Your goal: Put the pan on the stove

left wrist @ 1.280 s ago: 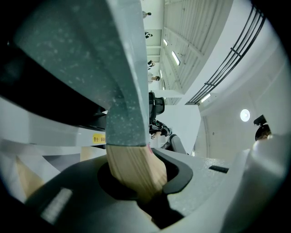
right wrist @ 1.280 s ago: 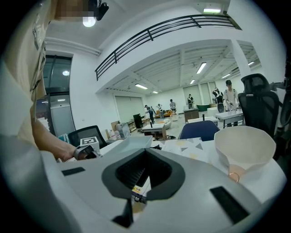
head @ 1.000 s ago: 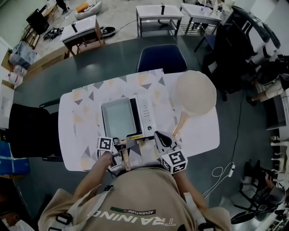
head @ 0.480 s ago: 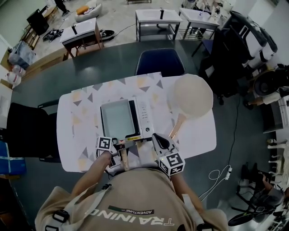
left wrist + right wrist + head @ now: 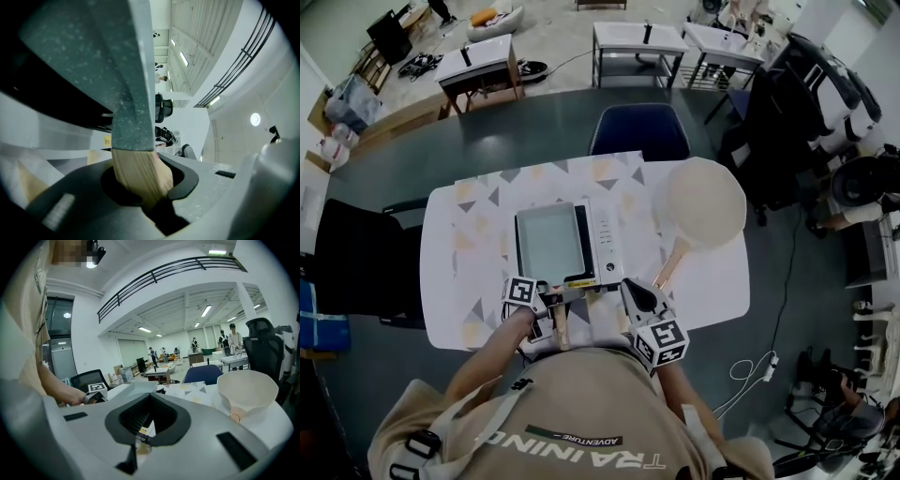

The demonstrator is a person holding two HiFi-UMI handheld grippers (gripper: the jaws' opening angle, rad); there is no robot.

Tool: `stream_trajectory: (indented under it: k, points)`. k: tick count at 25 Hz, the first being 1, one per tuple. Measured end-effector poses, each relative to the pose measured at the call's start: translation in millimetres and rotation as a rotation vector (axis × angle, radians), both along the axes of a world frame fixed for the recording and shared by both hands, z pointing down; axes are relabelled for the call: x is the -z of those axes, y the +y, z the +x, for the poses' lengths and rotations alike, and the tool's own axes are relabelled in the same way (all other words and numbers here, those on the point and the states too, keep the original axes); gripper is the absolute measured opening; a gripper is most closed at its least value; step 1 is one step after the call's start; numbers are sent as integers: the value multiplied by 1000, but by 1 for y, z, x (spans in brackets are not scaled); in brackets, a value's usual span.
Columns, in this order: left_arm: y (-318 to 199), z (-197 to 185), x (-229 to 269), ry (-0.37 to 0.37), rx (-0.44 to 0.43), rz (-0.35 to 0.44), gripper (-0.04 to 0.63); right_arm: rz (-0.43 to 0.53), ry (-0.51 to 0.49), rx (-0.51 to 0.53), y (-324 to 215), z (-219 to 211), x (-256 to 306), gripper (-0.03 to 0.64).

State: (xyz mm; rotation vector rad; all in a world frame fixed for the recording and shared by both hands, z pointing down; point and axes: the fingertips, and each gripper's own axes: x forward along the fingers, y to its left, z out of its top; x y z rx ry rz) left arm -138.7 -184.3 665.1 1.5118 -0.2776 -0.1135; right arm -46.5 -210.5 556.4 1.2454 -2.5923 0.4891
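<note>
Jaws of the left gripper [image 5: 555, 302] [image 5: 150, 187] are clamped on the wooden handle [image 5: 560, 325] [image 5: 138, 173] of a grey square pan [image 5: 547, 246] [image 5: 93, 61]. It is gripped near the surface's [image 5: 712, 281] front edge. The handle runs away from the person to the pan. From the head view the pan lies over the left part of the white stove [image 5: 605, 239]; whether it rests on it or hangs just above cannot be told. The stove's control strip shows bare just right of the pan. Right of the handle, the right gripper [image 5: 636, 292] [image 5: 136, 446] points at the stove's front edge, jaws together with nothing between them. Farther right a cream pan [image 5: 705, 200] [image 5: 246, 387] sits on the surface, apart from the stove, with its wooden handle angled toward the right gripper.
</note>
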Motion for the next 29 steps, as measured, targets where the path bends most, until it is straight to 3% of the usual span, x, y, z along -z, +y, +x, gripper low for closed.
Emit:
stream_trajectory:
  k: [6,29]
  points:
    - [0,-1,0,-2,-7,22,72,52,35,39,2,-4,12,-3]
    - [1,1,7,2,10,-16,72,47,0,38,-4,-10,7,-3]
